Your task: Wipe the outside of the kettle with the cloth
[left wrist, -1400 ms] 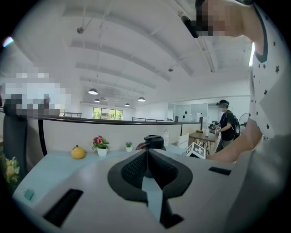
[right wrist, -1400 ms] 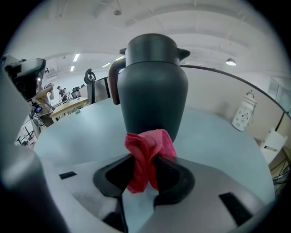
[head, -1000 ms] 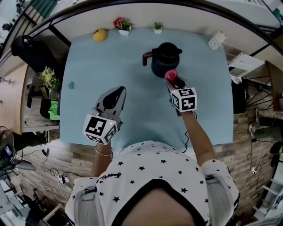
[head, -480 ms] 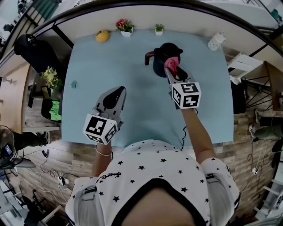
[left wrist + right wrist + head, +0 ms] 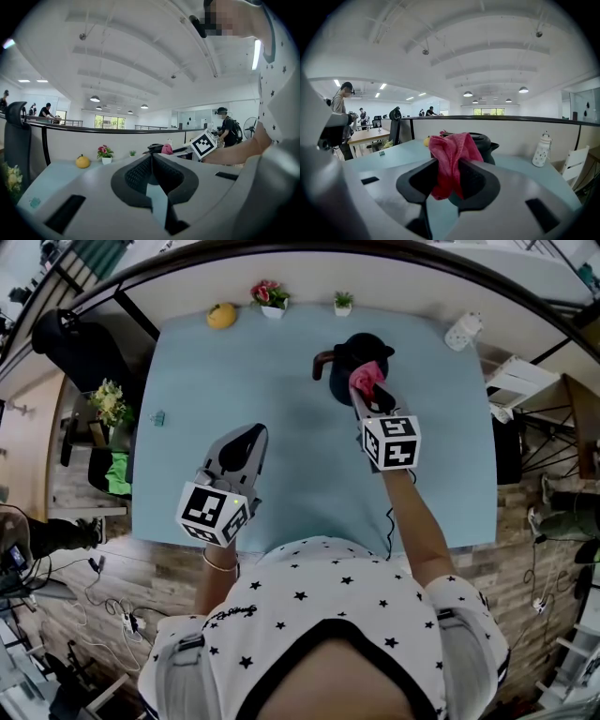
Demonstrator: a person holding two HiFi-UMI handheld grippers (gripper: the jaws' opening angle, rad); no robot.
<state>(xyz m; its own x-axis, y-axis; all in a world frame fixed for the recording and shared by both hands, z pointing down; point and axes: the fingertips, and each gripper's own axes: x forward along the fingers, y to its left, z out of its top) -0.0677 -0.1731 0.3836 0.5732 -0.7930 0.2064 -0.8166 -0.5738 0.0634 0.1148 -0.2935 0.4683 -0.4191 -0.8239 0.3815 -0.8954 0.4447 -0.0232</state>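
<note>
The black kettle (image 5: 358, 360) stands upright at the far middle of the pale blue table (image 5: 281, 446), its handle pointing left. My right gripper (image 5: 366, 392) is shut on a pink cloth (image 5: 367, 378), which is pressed against the kettle's near side. In the right gripper view the cloth (image 5: 449, 159) bunches between the jaws with the kettle (image 5: 483, 143) right behind it. My left gripper (image 5: 246, 437) hangs over the near left part of the table, shut and holding nothing; in its own view its jaws meet with nothing between them.
Along the far edge sit a yellow fruit-like object (image 5: 221, 315), a small pot of pink flowers (image 5: 273, 296), a tiny green plant (image 5: 343, 302) and a white bottle (image 5: 462, 331). A small teal item (image 5: 157, 417) lies near the left edge.
My right gripper has carried the pink cloth forward and up from the kettle's near base onto its side. The left gripper has stayed put.
</note>
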